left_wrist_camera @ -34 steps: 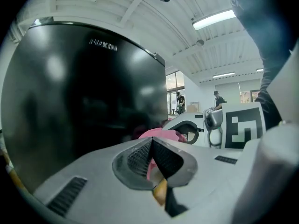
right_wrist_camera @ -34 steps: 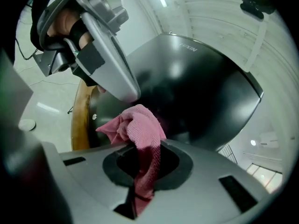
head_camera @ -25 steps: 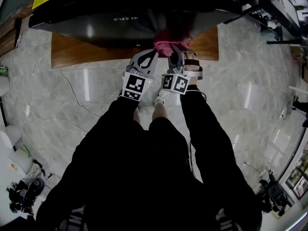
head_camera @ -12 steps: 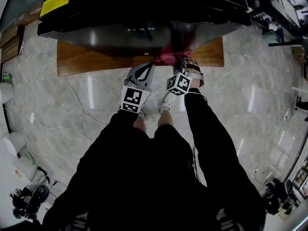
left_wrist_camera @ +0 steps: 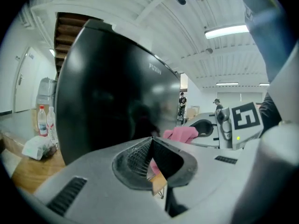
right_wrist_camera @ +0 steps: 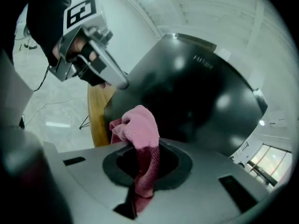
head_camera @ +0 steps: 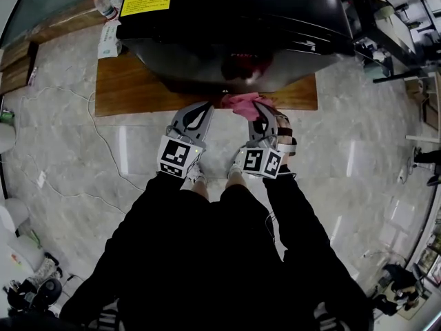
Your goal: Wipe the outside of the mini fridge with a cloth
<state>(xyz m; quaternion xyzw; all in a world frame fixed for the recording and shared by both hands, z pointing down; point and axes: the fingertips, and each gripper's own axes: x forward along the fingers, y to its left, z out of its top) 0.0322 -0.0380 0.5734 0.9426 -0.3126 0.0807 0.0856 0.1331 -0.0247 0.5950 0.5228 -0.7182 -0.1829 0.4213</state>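
Bottles (left_wrist_camera: 43, 121) stand at the far left, on a wooden board (head_camera: 131, 88) that lies on the gray stone floor (head_camera: 62, 157). A thin cable (head_camera: 96, 140) runs over the floor near that board. The mini fridge (head_camera: 234, 26) sits on the board too. It is black and shiny, with a yellow sticker (head_camera: 146, 3) on its top. In front of the fridge, the left gripper (head_camera: 205, 106) points at the low part of the door. Its two jaws are pressed together and there is nothing between them. Just to the right of it is the pink cloth (head_camera: 242, 104), low down at the front of the fridge, so close that a red smudge of it shines back in the door. It is hard to tell if the cloth touches the fridge. The right gripper (right_wrist_camera: 140, 160) has its jaws squeezed on the cloth, and the bunched top of the cloth sticks up above them. The two grippers are side by side, near each other.
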